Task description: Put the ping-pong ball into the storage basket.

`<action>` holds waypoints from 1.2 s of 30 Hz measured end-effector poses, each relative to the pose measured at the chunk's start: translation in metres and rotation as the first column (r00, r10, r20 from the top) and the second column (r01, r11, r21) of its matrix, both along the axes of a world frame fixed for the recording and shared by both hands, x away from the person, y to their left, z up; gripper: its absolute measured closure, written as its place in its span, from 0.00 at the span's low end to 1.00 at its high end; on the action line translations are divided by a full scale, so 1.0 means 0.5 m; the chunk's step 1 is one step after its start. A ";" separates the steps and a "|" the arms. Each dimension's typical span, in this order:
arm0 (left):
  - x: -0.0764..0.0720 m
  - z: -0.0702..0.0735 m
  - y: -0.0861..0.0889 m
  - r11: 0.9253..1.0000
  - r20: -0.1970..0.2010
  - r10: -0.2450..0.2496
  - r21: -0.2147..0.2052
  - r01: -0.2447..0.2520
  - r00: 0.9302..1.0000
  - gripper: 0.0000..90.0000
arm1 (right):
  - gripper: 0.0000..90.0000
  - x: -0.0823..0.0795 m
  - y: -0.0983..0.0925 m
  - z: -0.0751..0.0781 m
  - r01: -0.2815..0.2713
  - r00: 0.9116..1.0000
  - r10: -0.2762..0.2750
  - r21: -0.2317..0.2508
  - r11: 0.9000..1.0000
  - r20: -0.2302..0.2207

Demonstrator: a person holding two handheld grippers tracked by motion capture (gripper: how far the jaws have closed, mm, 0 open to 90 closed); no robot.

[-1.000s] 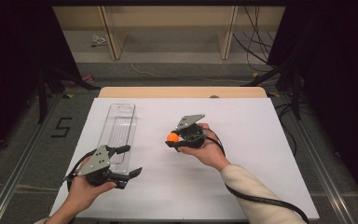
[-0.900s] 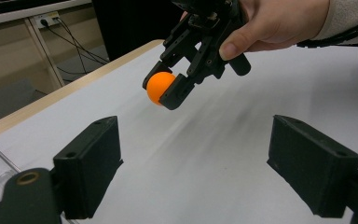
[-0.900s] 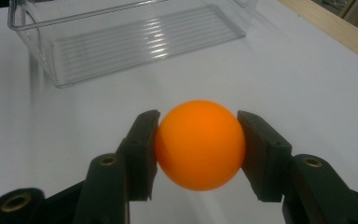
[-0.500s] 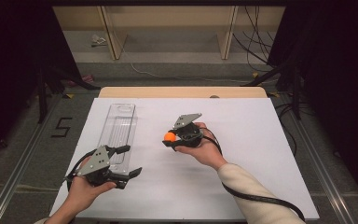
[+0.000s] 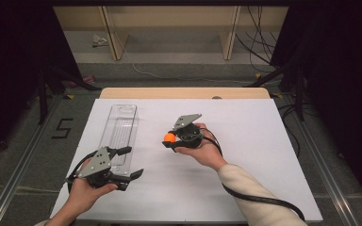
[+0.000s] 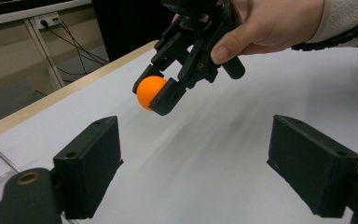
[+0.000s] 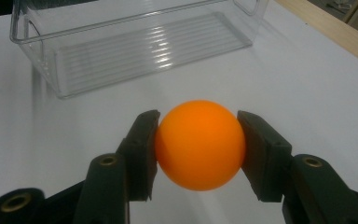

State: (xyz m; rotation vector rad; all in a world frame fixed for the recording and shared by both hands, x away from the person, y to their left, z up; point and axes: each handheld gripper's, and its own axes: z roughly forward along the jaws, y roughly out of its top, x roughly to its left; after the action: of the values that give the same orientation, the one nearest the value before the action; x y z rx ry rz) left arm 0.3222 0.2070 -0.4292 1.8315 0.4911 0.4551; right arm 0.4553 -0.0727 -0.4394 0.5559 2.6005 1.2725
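The orange ball (image 7: 199, 144) sits pinched between the jaws of the right gripper (image 5: 172, 139), closed firmly on both its sides and held above the white table (image 5: 264, 141) near the middle. To its left lies the clear plastic bin (image 5: 120, 129), empty, its long axis running near to far. So the ball probably needs to travel left and slightly far to come over the bin's open top. The left gripper (image 5: 125, 165) waits at the near left, jaws spread wide and holding nothing, just beside the bin's near end.
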 end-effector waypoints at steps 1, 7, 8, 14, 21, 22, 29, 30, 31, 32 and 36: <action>0.000 0.000 0.000 1.000 0.000 0.000 0.000 0.000 1.000 0.19 | 0.57 0.000 0.001 0.000 -0.003 1.000 0.003 0.000 1.000 -0.002; 0.000 0.001 0.000 1.000 0.003 0.000 0.000 0.000 1.000 0.18 | 0.57 0.001 0.007 0.000 -0.005 1.000 0.005 0.000 1.000 -0.001; 0.000 0.001 0.000 1.000 0.004 0.000 0.001 0.000 1.000 0.18 | 0.57 0.001 0.008 -0.001 -0.004 1.000 0.004 0.000 1.000 -0.005; 0.000 0.001 0.000 1.000 0.003 -0.001 0.000 0.001 1.000 0.18 | 0.57 0.002 0.015 -0.001 -0.009 1.000 0.009 0.002 1.000 -0.003; 0.000 0.000 0.000 1.000 0.003 -0.002 0.000 0.002 1.000 0.18 | 0.57 0.004 0.022 0.000 -0.010 1.000 0.010 0.005 1.000 -0.004; -0.001 0.000 0.000 1.000 0.001 -0.002 -0.001 0.002 1.000 0.19 | 0.57 0.004 0.023 0.000 -0.010 1.000 0.010 0.006 1.000 -0.004; 0.000 0.001 0.000 1.000 0.002 -0.002 0.000 0.002 1.000 0.18 | 0.57 0.006 0.028 0.001 -0.010 1.000 0.010 0.010 1.000 -0.008; -0.001 0.001 0.000 1.000 0.003 -0.002 0.000 0.002 1.000 0.18 | 0.57 0.007 0.029 0.001 -0.012 1.000 0.012 0.010 1.000 -0.006; -0.001 0.000 0.000 1.000 0.001 -0.002 -0.001 0.002 1.000 0.18 | 0.57 0.007 0.030 0.001 -0.012 1.000 0.012 0.009 1.000 -0.008; -0.001 0.000 0.000 1.000 0.001 -0.002 -0.001 0.002 1.000 0.18 | 0.57 0.007 0.030 0.000 -0.012 1.000 0.013 0.011 1.000 -0.006; -0.001 0.001 0.001 1.000 0.002 -0.002 0.000 0.002 1.000 0.19 | 0.57 0.008 0.033 0.002 -0.011 1.000 0.012 0.012 1.000 -0.006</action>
State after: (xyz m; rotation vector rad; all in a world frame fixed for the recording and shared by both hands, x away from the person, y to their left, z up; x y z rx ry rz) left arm 0.3218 0.2074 -0.4289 1.8311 0.4872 0.4556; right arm 0.4593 -0.0565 -0.4386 0.5482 2.6060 1.2929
